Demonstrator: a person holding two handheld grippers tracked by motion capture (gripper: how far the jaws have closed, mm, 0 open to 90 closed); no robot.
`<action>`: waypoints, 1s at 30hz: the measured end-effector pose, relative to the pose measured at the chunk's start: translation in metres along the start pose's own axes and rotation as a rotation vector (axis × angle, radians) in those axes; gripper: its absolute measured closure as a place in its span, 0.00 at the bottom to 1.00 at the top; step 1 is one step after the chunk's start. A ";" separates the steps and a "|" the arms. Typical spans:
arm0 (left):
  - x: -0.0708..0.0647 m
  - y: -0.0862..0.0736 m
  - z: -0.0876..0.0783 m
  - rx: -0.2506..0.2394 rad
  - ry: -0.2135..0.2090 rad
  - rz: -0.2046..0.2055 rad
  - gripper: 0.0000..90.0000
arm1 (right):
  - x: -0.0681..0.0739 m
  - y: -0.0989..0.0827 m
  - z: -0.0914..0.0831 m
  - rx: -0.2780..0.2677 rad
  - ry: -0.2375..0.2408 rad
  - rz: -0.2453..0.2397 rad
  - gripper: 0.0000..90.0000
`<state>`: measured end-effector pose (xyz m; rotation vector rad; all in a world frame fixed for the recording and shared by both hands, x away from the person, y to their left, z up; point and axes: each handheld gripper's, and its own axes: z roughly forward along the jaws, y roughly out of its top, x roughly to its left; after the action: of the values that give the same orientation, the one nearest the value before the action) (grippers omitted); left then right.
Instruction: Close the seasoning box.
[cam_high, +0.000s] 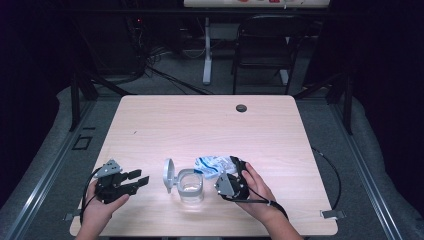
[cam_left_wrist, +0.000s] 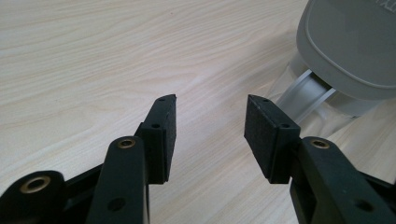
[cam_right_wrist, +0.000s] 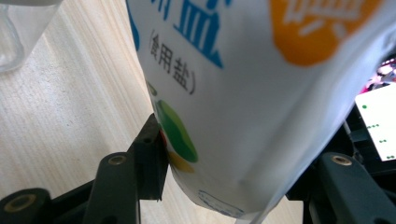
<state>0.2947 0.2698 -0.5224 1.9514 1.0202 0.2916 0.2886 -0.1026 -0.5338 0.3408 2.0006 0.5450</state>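
Note:
A white salt bag (cam_high: 210, 164) with blue print lies tilted beside the clear container (cam_high: 191, 187), its end over the container's rim. My right gripper (cam_high: 236, 166) is shut on the bag's right end. In the right gripper view the bag (cam_right_wrist: 261, 93) hangs between the jaws of that gripper (cam_right_wrist: 229, 156), the left pad (cam_right_wrist: 152, 156) pressing its edge and the right pad hidden behind it. The container's grey flip lid (cam_high: 169, 175) stands open. Left of the lid, my left gripper (cam_high: 137, 181) rests low and open; its own view of itself (cam_left_wrist: 210, 126) has only bare wood between the pads, with the lid (cam_left_wrist: 355, 42) ahead at the right.
The light wooden table (cam_high: 200, 125) has a round cable hole (cam_high: 241, 108) near its far edge. A black chair (cam_high: 265, 45) and a desk leg (cam_high: 207, 50) stand on the floor beyond the table. Cables trail from both grippers off the near edge.

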 end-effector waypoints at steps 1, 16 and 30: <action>0.000 0.000 0.000 0.000 0.000 0.000 0.60 | 0.001 0.000 0.001 -0.016 -0.002 0.007 0.50; 0.000 0.000 0.000 0.002 0.000 -0.001 0.60 | 0.001 0.005 0.001 0.005 -0.036 -0.081 0.50; 0.001 0.000 0.000 -0.005 -0.001 -0.003 0.60 | 0.000 0.006 0.002 0.008 -0.058 -0.169 0.51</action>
<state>0.2949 0.2703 -0.5228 1.9457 1.0204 0.2911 0.2906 -0.0968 -0.5317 0.1880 1.9541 0.4157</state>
